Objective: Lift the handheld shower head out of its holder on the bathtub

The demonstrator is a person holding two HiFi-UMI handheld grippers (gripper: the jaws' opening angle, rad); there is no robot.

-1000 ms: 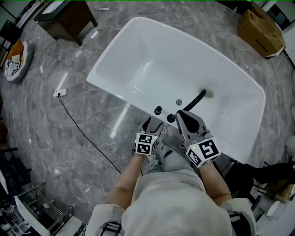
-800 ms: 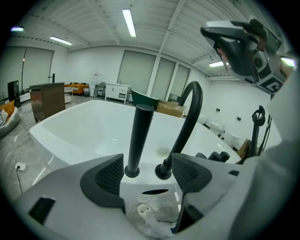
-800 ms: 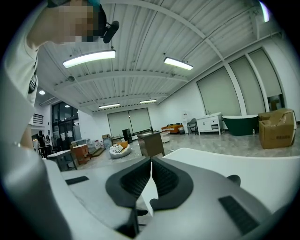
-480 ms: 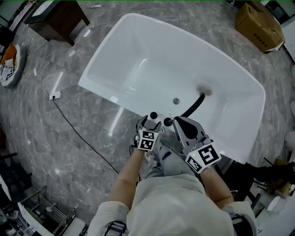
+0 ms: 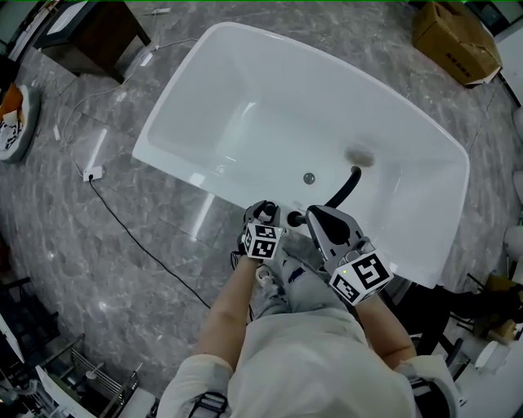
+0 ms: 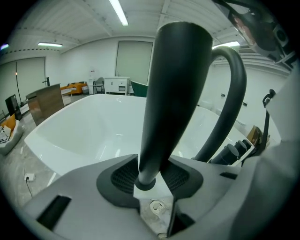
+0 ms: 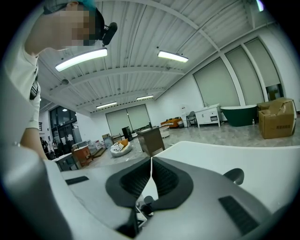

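The black handheld shower head [image 6: 168, 93] stands upright in its holder on the near rim of the white bathtub [image 5: 204, 175]. My left gripper [image 6: 150, 173] has just been closing and its pads now press on the shower head's narrow lower handle. From the head view the left gripper [image 5: 265, 214] covers that spot on the rim. A black curved spout [image 5: 345, 186] arches into the tub to its right, also seen as the spout [image 6: 229, 93] behind the handle. My right gripper [image 5: 315, 216] hovers beside it over the rim, shut with nothing between its pads [image 7: 151, 176].
Black knobs [image 6: 229, 152] sit on the rim beside the spout. The tub drain [image 5: 309, 177] lies just beyond. On the marble floor are a cable with a white plug [image 5: 90, 173], a dark cabinet [image 5: 90, 24] and a cardboard box [image 5: 453, 37].
My left gripper has moved forward and down onto the black shower head at the rim and closed round it. The right gripper has shifted only slightly.
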